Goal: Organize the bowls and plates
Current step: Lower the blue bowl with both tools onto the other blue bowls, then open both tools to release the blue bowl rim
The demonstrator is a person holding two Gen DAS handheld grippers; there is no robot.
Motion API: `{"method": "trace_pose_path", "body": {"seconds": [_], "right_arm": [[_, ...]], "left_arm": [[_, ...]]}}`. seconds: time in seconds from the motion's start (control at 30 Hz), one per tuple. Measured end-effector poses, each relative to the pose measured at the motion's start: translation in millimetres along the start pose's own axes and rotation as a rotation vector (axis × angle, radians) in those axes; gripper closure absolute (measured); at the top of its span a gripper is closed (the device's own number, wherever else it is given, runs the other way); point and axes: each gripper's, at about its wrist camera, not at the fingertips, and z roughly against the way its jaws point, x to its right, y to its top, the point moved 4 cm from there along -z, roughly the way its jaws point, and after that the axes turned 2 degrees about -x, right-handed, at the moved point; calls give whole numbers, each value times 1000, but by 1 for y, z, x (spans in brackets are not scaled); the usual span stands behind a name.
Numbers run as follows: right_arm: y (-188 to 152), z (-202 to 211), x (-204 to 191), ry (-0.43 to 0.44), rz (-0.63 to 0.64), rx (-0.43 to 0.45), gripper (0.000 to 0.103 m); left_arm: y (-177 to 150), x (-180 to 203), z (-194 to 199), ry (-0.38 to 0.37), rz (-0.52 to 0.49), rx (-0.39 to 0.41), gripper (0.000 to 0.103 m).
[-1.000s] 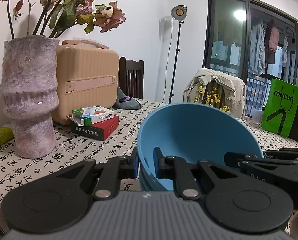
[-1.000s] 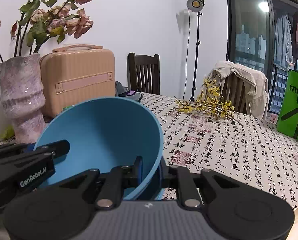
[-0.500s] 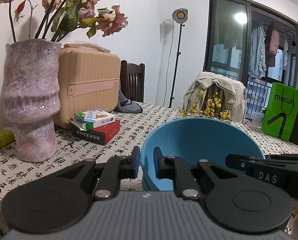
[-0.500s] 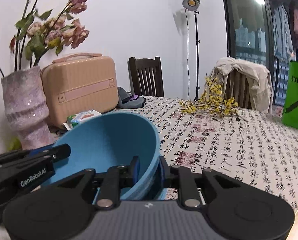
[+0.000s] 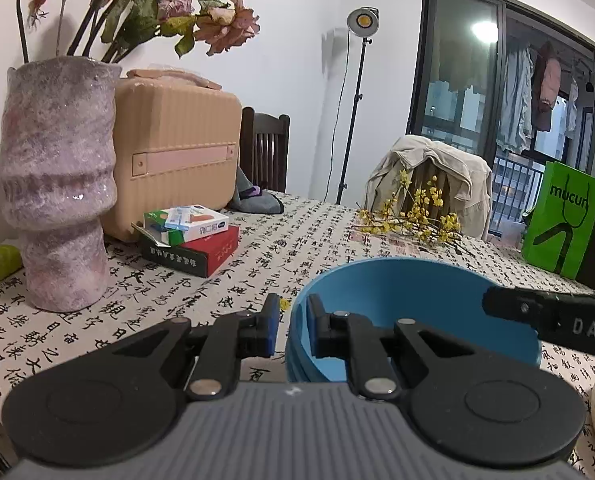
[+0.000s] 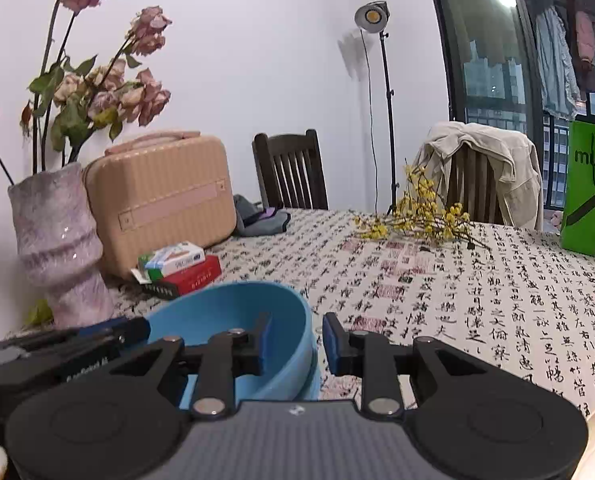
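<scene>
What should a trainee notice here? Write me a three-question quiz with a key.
1. The bowl is: A red, B blue, C white?
2. True or false: the right gripper is nowhere near the bowl.
3. What does the white box lie on?
Key: 1 B. 2 False: the bowl's rim stands between its fingers. 3 A red box.
</scene>
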Motion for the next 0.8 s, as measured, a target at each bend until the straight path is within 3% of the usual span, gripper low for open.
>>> {"method": "trace_pose_path", "body": {"seconds": [0.03, 0.17, 0.53, 0.6, 0.63, 0.7, 0.77, 0.8], "right_arm": [[-1, 0, 0, 8, -1, -5, 89], [-4, -2, 0, -2, -10, -11, 90], [-5, -7, 4, 16, -42, -32, 87], [-5, -4, 7, 24, -53, -22, 87], [-5, -2, 7, 21, -51, -15, 84], [-5, 3, 10, 15, -51, 3, 67], [-5, 11, 12, 15, -54, 32, 40], [-5, 16, 13, 15, -52, 47, 37]], "left_arm": [[0, 0, -1, -9, 3, -5, 89], [0, 3, -1, -17, 6, -3, 89], [4, 4, -2, -25, 23, -8, 89], [5, 3, 0, -27, 27, 0, 83], [6, 3, 2, -22, 26, 7, 72], [8, 2, 8, -17, 23, 29, 59], [10, 3, 14, -19, 16, 52, 55], [12, 4, 18, -26, 15, 65, 47]]}}
